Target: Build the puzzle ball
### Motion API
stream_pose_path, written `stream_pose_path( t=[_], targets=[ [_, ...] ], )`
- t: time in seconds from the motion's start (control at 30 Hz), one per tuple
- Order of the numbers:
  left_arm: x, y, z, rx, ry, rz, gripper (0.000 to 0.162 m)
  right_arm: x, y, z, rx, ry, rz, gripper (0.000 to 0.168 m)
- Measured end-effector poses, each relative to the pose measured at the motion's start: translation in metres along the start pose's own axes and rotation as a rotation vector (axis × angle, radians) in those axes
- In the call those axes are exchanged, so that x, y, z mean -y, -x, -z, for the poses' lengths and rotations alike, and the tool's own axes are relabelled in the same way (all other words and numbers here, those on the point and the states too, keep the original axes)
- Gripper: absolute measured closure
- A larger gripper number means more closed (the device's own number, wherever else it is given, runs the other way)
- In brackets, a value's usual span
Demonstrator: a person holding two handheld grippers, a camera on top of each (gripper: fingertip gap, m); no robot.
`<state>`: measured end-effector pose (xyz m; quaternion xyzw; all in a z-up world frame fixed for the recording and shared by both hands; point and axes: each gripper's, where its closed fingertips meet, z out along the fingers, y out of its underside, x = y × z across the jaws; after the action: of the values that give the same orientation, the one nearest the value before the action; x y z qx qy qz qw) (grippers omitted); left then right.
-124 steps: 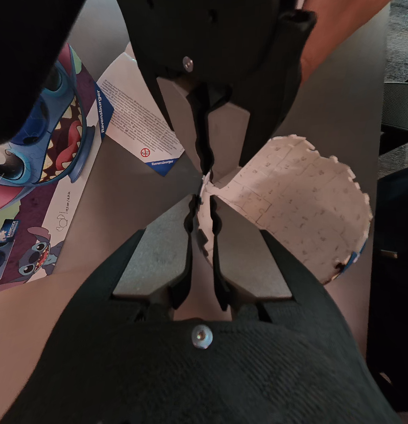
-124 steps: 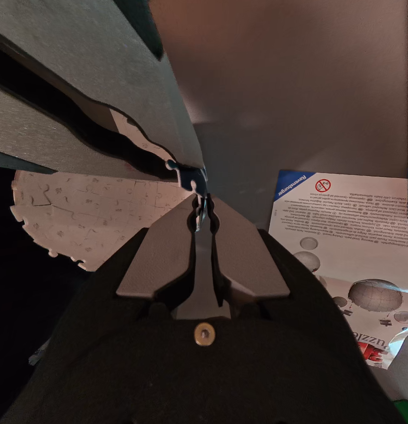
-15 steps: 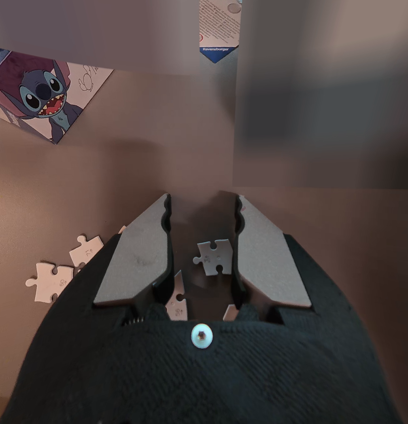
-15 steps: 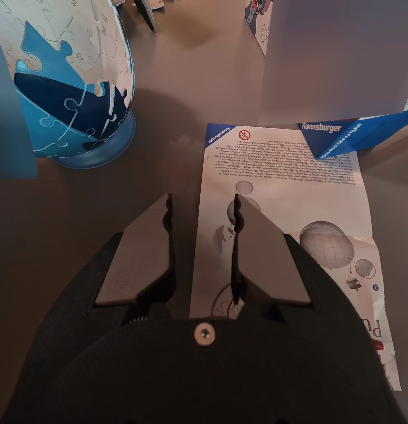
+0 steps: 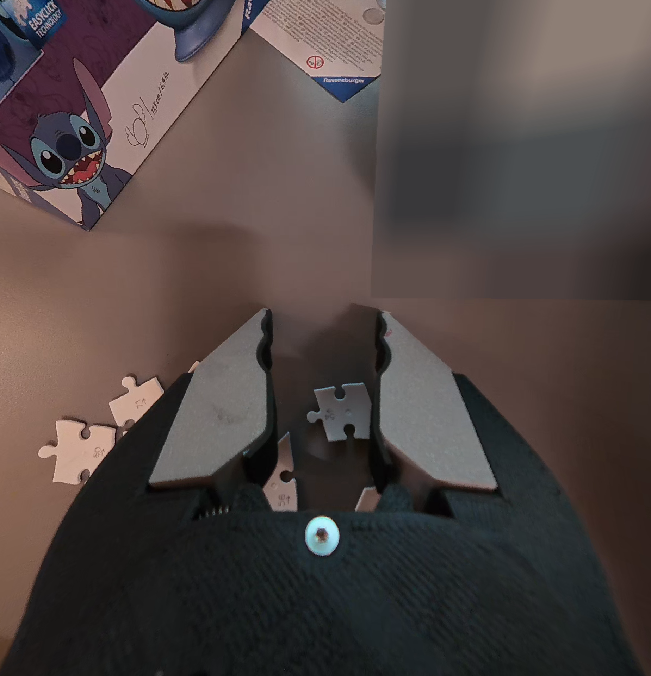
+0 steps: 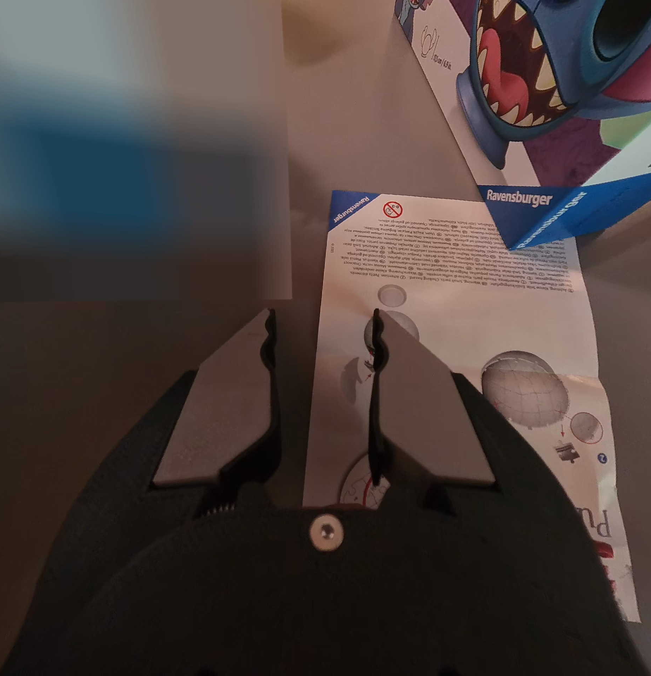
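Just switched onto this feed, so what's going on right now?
Both grippers are open and empty. The left gripper hangs over loose puzzle pieces on the table, one piece lying between its fingers. The right gripper hangs over the instruction sheet beside the puzzle box.

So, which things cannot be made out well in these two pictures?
- Left wrist view: a white puzzle piece and a pale scrap, half hidden by the open left gripper.
- Right wrist view: the white paper instruction sheet, partly covered by the open right gripper.
- Both views: blur patches hide the puzzle ball.
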<state>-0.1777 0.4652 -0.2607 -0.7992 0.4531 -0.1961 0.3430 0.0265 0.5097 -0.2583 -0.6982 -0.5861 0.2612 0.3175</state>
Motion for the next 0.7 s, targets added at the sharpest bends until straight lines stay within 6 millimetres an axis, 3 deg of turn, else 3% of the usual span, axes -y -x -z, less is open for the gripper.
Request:
stream_pose_path(
  t=[0.7],
  targets=[
    [0.0006,-0.0011,-0.0009,0.005,0.006,0.001,0.107,-0.0005,-0.0037,0.0005,-0.005,0.001,-0.004,0.120]
  ],
)
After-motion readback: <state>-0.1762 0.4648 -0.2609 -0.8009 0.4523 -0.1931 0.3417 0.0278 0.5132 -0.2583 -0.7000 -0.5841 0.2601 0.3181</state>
